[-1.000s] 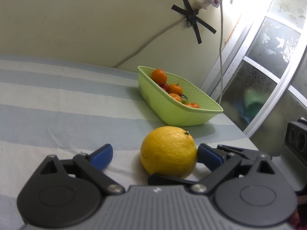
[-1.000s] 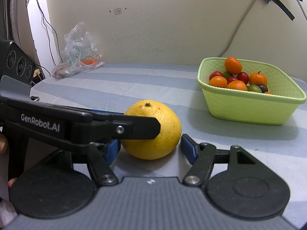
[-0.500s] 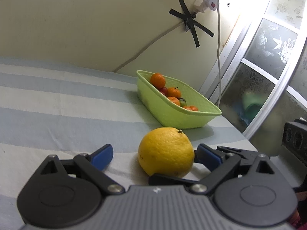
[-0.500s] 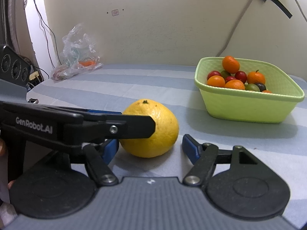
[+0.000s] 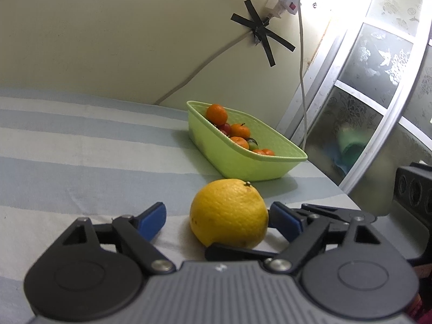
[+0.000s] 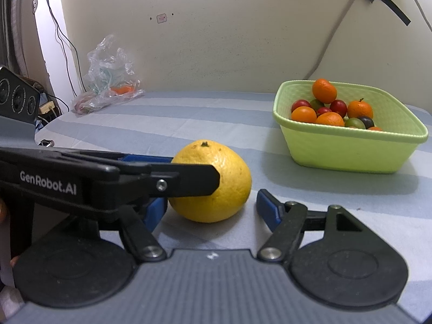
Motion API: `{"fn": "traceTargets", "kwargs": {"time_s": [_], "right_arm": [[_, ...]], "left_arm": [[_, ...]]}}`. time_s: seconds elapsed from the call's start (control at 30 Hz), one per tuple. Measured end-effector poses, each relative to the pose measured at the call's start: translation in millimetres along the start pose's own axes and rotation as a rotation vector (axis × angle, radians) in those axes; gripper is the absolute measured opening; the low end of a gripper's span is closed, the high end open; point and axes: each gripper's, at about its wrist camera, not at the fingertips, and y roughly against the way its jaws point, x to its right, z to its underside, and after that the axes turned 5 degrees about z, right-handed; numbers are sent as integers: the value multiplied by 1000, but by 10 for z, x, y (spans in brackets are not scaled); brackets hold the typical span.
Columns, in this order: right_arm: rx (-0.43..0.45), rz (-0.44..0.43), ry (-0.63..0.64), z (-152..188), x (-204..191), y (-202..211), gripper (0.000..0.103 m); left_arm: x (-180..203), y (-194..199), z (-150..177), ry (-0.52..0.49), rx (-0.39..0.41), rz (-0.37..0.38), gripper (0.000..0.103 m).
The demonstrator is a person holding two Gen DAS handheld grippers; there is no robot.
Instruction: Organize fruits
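Left gripper (image 5: 216, 218) jaws spread, closing in around big yellow citrus (image 5: 229, 217) lying centre frame on striped cloth; right gripper (image 6: 209, 206) also spread astride it. Green basket (image 6: 351, 151), upper right, already holding small fruits; citrus still waiting

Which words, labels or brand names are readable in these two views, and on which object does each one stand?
"GenRobot.AI": white letters on the black side of the left gripper, seen in the right wrist view.
Small sticker on the wall: red marks, too small to read.
Small white mark on each gripper's grey body: a logo, not legible as text.
No other text is visible.
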Motion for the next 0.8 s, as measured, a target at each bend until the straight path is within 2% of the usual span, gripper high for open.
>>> {"fn": "traceTargets", "kwargs": {"time_s": [0.8], "right_arm": [[2, 0, -1, 4, -8, 9, 75]], "left_arm": [[2, -20, 7, 6, -5, -2, 86]]}}
